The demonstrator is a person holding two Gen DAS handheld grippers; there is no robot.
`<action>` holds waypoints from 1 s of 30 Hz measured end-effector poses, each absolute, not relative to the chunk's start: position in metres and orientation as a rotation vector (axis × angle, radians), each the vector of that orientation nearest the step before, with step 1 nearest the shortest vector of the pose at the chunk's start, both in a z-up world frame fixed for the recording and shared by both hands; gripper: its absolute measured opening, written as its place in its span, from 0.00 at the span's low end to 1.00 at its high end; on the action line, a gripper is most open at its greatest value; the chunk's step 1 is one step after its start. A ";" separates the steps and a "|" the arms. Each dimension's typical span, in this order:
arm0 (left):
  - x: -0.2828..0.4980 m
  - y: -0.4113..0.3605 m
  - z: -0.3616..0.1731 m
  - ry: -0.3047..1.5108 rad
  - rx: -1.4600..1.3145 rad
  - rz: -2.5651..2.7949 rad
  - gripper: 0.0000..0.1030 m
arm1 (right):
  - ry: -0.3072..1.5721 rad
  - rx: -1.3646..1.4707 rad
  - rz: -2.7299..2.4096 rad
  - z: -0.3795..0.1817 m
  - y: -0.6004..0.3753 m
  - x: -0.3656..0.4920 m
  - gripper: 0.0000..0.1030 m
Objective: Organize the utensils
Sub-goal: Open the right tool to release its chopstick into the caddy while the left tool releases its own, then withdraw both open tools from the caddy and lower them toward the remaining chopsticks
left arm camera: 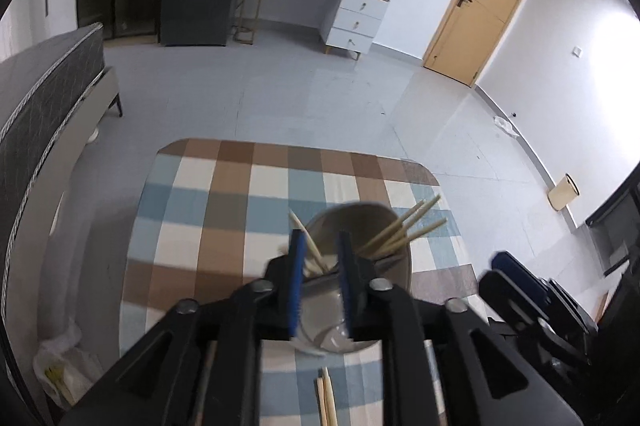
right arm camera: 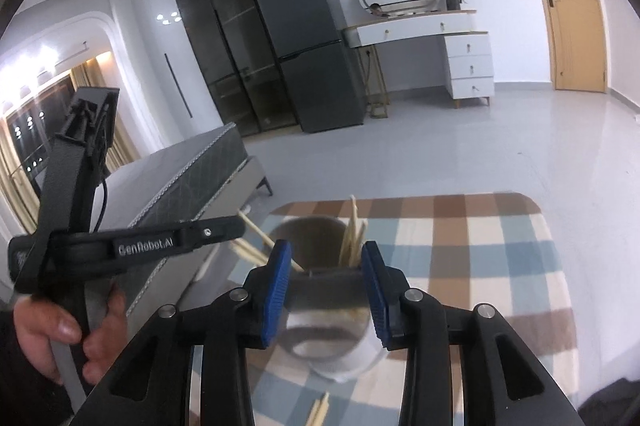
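Both sets of fingers parted, gripping nothing: left gripper (left arm camera: 320,282), right gripper (right arm camera: 325,290). Round grey metal cup (left arm camera: 360,266) holding pale wooden chopsticks (left arm camera: 400,232) just beyond fingers. Loose chopsticks (left arm camera: 326,400) below on checked table (left arm camera: 224,210); approach low, pinch mid-shaft.

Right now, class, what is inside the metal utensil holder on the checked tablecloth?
Wooden chopsticks stand in the metal utensil holder, fanning out over its rim. Its wall hides their lower ends and anything lying at the bottom.
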State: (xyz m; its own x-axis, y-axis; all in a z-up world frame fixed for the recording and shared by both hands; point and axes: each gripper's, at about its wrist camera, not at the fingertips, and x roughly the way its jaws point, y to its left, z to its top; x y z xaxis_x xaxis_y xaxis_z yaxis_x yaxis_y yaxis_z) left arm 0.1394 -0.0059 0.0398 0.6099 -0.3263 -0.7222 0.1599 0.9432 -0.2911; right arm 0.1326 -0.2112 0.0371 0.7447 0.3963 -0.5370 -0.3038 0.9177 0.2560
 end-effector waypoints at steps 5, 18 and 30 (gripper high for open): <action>0.114 -0.005 0.047 0.854 -0.180 -0.269 0.34 | 0.606 0.161 0.375 0.042 -0.221 0.099 0.47; 0.040 -0.005 0.069 0.679 -0.137 -0.202 0.71 | 0.429 0.163 0.368 0.068 -0.225 0.004 0.90; -0.008 -0.004 0.056 0.573 -0.117 -0.162 0.86 | 0.425 0.182 0.332 0.053 -0.229 -0.037 1.00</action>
State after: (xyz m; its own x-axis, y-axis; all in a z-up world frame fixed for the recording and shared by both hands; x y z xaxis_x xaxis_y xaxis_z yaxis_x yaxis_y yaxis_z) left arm -0.0082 -0.0041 0.0558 0.8282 -0.1850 -0.5290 0.1198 0.9806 -0.1554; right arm -0.0373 -0.2286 0.0527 0.8583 0.3520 -0.3733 -0.2764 0.9302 0.2414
